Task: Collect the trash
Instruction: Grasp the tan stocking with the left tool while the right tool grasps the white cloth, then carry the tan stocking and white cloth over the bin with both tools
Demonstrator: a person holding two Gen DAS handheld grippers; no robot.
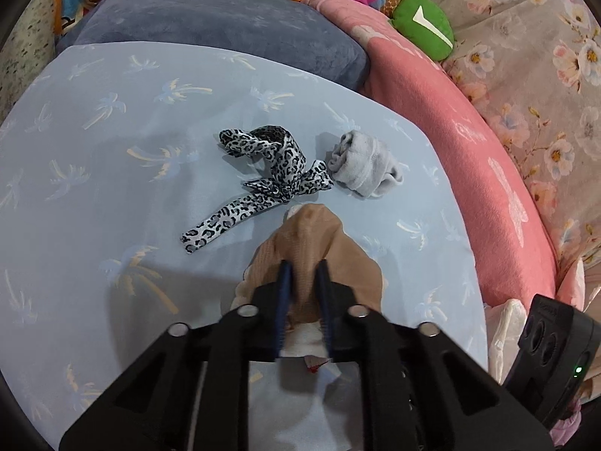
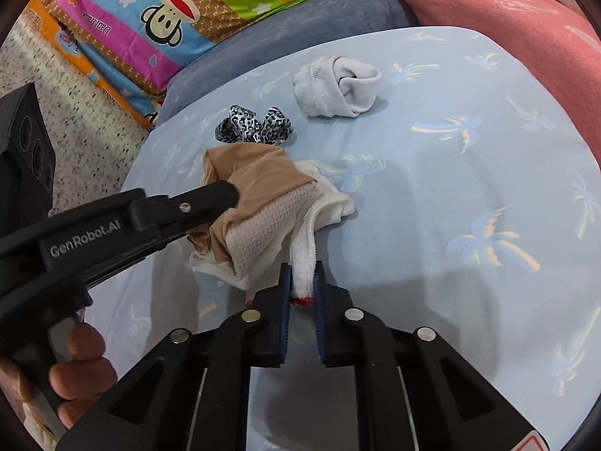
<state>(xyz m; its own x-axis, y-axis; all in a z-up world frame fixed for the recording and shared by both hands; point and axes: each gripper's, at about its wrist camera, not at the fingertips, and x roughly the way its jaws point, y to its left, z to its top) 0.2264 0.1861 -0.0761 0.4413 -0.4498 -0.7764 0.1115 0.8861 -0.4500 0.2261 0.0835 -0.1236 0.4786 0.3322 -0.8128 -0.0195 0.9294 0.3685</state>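
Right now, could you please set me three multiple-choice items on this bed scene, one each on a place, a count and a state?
1. Where does the leopard-print ribbon lie?
A. On the pale blue sheet
B. On the pink blanket
C. On the floor

2. How many rolled grey socks lie loose on the sheet?
A. One
B. Two
C. Three

3. How is the right gripper?
A. Wide open
B. Shut on the white cloth strip
C. Out of view

Answers:
1 A, the ribbon rests on the palm-printed sheet.
2 A, a single roll shows beside the ribbon.
3 B, its pads press the strip from both sides.
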